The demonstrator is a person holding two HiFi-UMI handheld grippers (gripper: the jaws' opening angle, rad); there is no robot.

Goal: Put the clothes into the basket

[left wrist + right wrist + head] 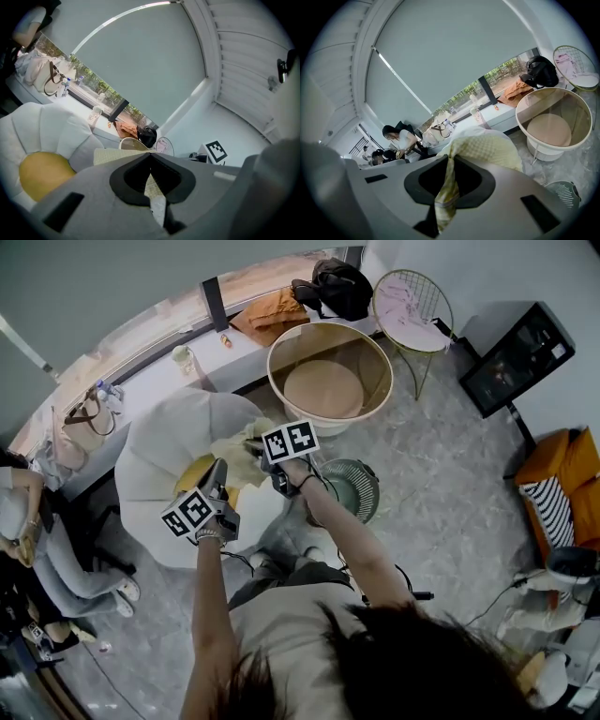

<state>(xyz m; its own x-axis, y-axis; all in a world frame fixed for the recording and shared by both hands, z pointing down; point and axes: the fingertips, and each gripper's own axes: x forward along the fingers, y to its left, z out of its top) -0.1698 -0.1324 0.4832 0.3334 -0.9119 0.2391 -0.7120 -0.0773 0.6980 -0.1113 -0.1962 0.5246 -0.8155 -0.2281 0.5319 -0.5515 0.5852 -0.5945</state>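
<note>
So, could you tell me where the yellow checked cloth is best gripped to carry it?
Take the cloth by its near edge, left hand-held gripper and right hand-held gripper spaced apart, coming from that side, as now: it is limp and probably folds wherever unsupported.

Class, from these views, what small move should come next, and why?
Probably carry the yellow garment toward the basket: both the left gripper and right gripper are shut on it, and it hangs over the white cushion, short of the basket's rim.
</note>
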